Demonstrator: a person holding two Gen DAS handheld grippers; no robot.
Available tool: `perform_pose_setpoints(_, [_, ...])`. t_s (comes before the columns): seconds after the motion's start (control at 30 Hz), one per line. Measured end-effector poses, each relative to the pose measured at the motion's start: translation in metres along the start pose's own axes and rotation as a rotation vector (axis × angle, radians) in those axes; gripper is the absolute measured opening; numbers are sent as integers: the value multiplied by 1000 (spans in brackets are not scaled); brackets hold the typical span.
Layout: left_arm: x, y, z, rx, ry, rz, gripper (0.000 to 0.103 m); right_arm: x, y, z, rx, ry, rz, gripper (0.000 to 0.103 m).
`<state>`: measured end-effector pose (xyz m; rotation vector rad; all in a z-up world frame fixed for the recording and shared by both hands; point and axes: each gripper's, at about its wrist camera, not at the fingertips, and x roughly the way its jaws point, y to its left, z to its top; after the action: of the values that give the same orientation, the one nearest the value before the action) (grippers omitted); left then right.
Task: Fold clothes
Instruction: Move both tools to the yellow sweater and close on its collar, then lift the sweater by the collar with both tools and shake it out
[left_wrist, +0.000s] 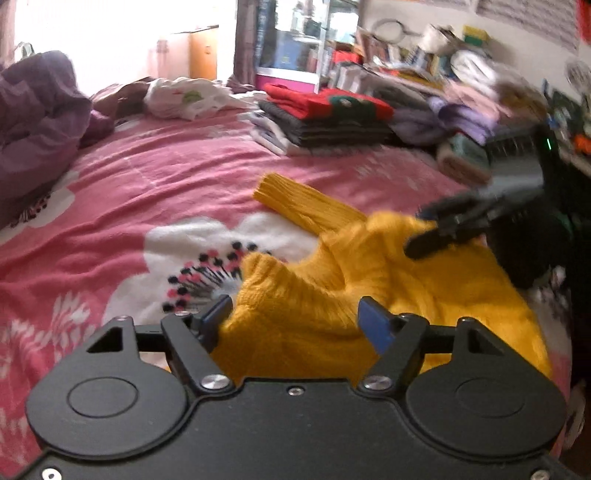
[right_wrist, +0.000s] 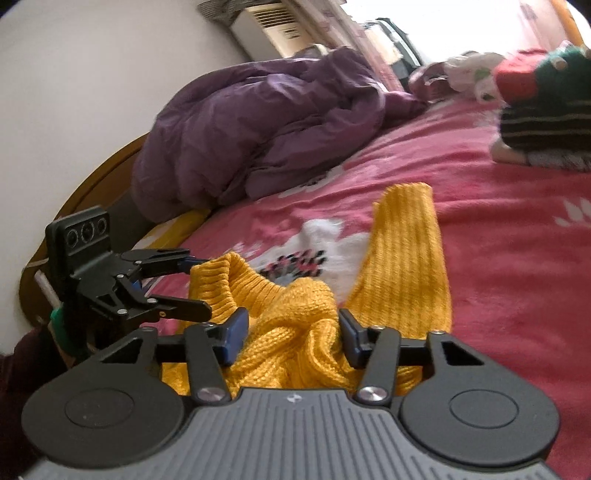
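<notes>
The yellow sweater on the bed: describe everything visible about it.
The yellow sweater is a mustard, chunky rib-knit garment lying crumpled, unfolded, on the pink floral bedspread. One ribbed sleeve stretches out flat away from the bunched body. Knit bulges between the fingers of the left hand-held gripper and the right hand-held gripper; whether either pinches it is unclear.

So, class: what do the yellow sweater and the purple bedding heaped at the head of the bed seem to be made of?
Yellow sweater: a chunky rib knit, probably wool or acrylic; raised ribs run along the sleeve, and the surface is matte and slightly fuzzy.
Purple bedding: thin woven fabric over padding, perhaps polyester; it is puffy, with crinkled folds and a faint sheen.
</notes>
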<state>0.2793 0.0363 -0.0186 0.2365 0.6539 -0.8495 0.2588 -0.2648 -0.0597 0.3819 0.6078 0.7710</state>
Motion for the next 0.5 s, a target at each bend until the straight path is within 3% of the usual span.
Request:
perform_pose_setpoints(0.07, [-8,-13,-7,49,17,-8,74,-4,10,-1,-48,17,10,45])
perform_pose_setpoints(0.23, [-35,-49,-25,157,25,-22,69,-25,39,-8,-188,92,76,44])
perform_pose_setpoints(0.33, [-41,-68,-37,228,45,14,57,-39,58,-15,-249,141,102,45])
perform_pose_setpoints(0.4, [-41,-75,-43,259,51,62,42,-46,69,-18,-276,158,104,48])
perform_pose_setpoints(0.5, [-40,-77,-45,280,44,133,24,-52,83,-18,-303,141,82,61])
